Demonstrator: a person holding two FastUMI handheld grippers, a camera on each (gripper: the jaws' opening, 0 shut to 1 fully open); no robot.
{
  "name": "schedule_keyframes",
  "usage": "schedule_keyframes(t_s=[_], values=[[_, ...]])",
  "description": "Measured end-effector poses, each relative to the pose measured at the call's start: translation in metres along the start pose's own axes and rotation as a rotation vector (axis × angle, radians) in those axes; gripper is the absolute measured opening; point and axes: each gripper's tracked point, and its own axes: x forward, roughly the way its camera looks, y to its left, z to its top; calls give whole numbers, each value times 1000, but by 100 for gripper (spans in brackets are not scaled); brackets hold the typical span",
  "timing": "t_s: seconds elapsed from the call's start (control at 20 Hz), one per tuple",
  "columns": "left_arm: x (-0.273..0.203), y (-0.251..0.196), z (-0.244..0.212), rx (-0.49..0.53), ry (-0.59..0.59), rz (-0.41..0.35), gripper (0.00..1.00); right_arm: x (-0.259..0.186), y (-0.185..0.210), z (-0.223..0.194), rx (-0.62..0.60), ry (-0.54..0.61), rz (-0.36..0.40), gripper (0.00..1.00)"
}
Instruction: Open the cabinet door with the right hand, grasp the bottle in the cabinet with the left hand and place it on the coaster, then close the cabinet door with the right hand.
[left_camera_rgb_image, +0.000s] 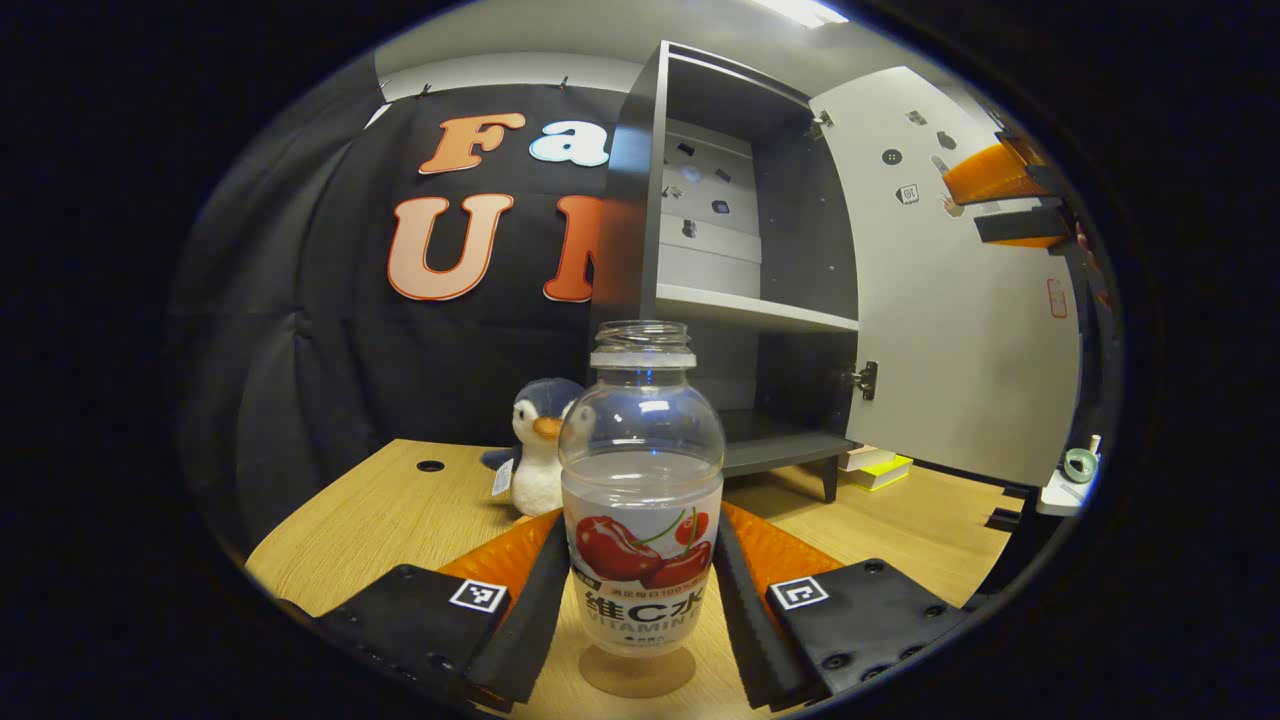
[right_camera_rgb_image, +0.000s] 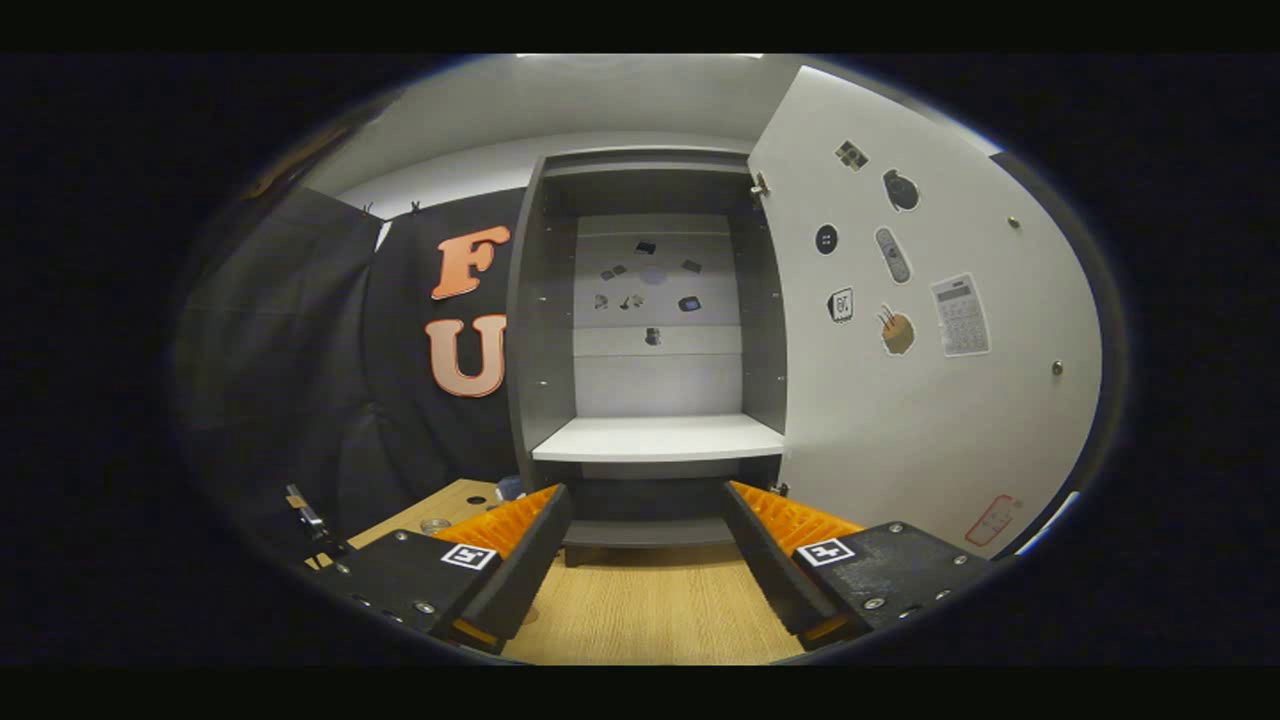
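Both claw pads flank bottle; contact unclear; coaster part-hidden.

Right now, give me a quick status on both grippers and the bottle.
Left gripper open around the bottle, which stands on the coaster. Right gripper open, empty, facing the cabinet door, wide open. Nothing in the way.

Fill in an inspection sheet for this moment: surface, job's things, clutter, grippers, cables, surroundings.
Surface: wooden table, one grommet hole.
Job's things: uncapped bottle upright on the round coaster; cabinet open, cabinet door swung wide.
Clutter: toy penguin behind the bottle; books under the cabinet.
Grippers: left hand-held gripper flanks the bottle, contact unclear; right hand-held gripper open, holding nothing, facing the cabinet.
Cables: nothing seen.
Surroundings: black cloth wall; stickers on the door's inside.
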Motion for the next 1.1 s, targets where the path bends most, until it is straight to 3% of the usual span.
schedule_keyframes(t_s=[0.3,0.5,1.1], values=[[-1,-5,-41,46,45,-5,81,-1,12,-8,-26,21,23,94],[0,-3,-60,23,72,-3,81,-2,18,-18,-26,51,38,94],[1,-1,-62,18,45,16,83,-3,17,-52,-29,142,49,94]])
